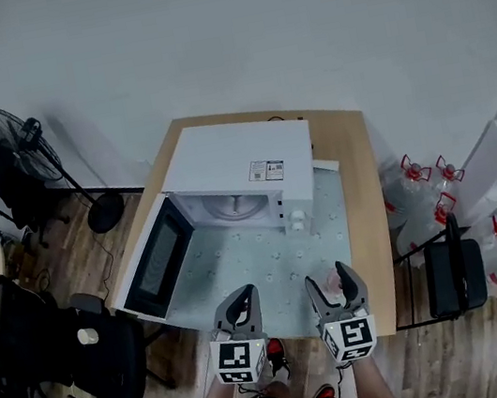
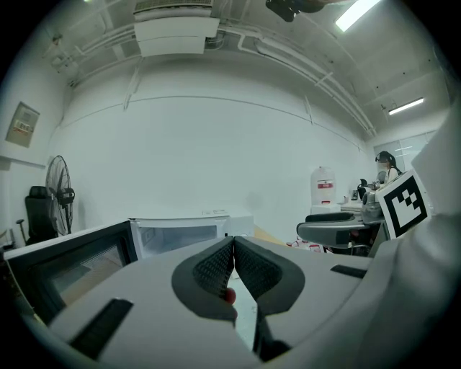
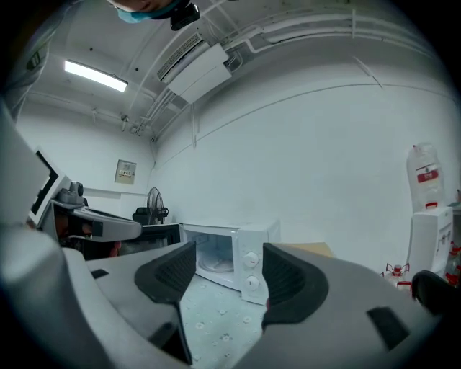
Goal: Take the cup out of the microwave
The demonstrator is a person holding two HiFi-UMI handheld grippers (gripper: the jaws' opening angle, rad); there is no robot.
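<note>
Right gripper view: right gripper has its jaws well apart and nothing pressed between the pads. It holds nothing. Through the gap shows the microwave with its two knobs.

Left gripper view: left gripper has its jaws closed, the ribbed pads meeting at the tips, with nothing caught between them. A small red spot under the pads is too small to identify. The microwave lies ahead, with its door swung open to the left.

Head view: both grippers hang side by side over the near edge of the tabletop, left gripper and right gripper close to each other.
- Cup: a pale pink shape shows in the gap of the right gripper's jaws, over the near edge of the mat. Cannot tell from this view whether it stands on the mat below the jaws. It is outside the microwave and well apart from it.
- Microwave: white, at the back of the pale patterned mat. Its door is fully open to the left, and the turntable is visible in the cavity.
- Surroundings: a standing fan on the floor to the left, and water bottles on the floor to the right.
</note>
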